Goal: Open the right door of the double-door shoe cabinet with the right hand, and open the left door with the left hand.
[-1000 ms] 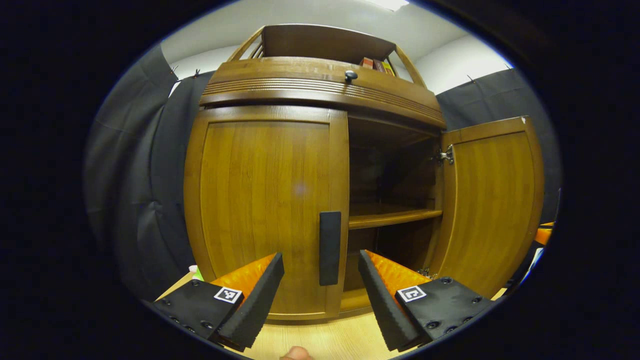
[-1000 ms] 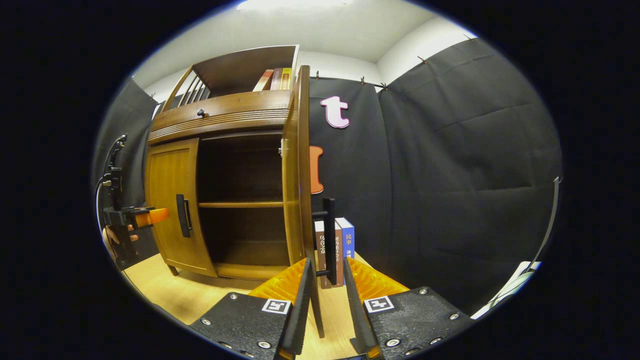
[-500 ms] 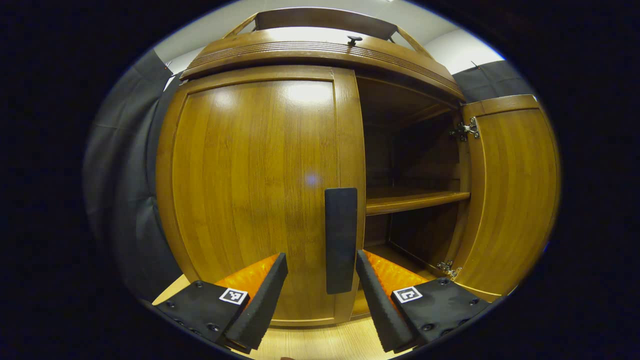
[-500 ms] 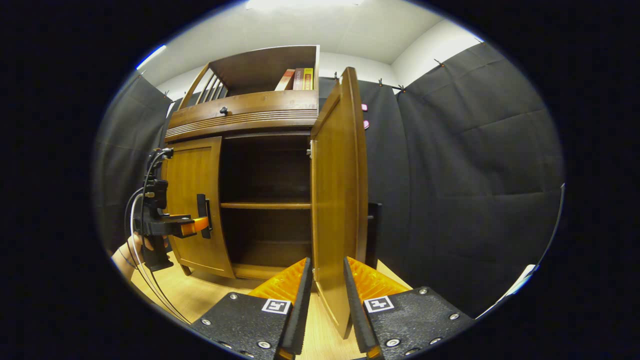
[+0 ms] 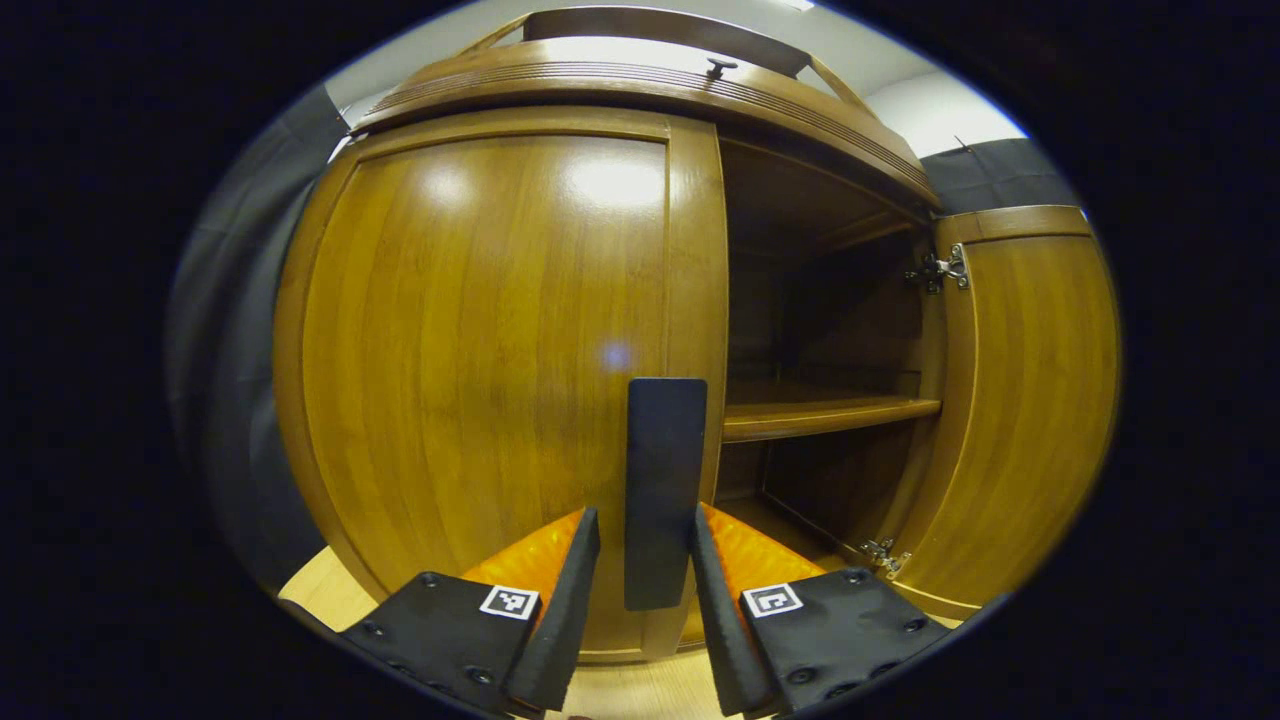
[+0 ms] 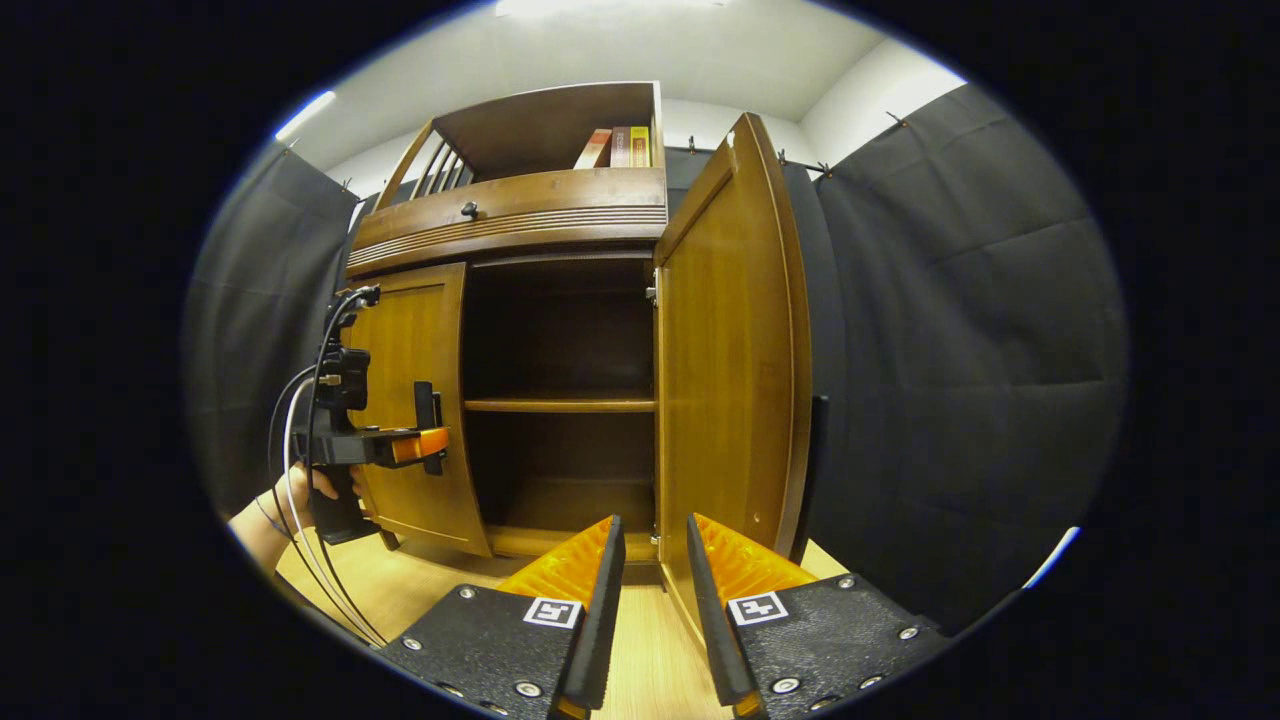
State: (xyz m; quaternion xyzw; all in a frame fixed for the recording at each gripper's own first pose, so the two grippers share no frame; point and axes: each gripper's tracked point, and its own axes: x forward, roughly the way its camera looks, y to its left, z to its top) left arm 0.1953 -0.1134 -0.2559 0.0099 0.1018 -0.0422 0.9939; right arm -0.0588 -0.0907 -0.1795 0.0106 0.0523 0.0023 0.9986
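The left tongs straddle the flat black handle of the closed brown wooden left door; contact unclear. The right tongs hang narrowly parted, empty, before the open right door.

shoe cabinet of brown wood with visible vertical grain, lacquered; left door glossy, throwing back two bright patches of ceiling light near its top edge; right door same wood, smoother satin sheen on its inner face; left door handle matt black, flat, no shine; hinges bright metal at the right door's upper and lower corners; inner shelf wood, duller; drawer knob dark, slightly shiny; booth wall matt black cloth, creased; floor pale wood, smooth; books with paper spines at the cabinet's top right edge.
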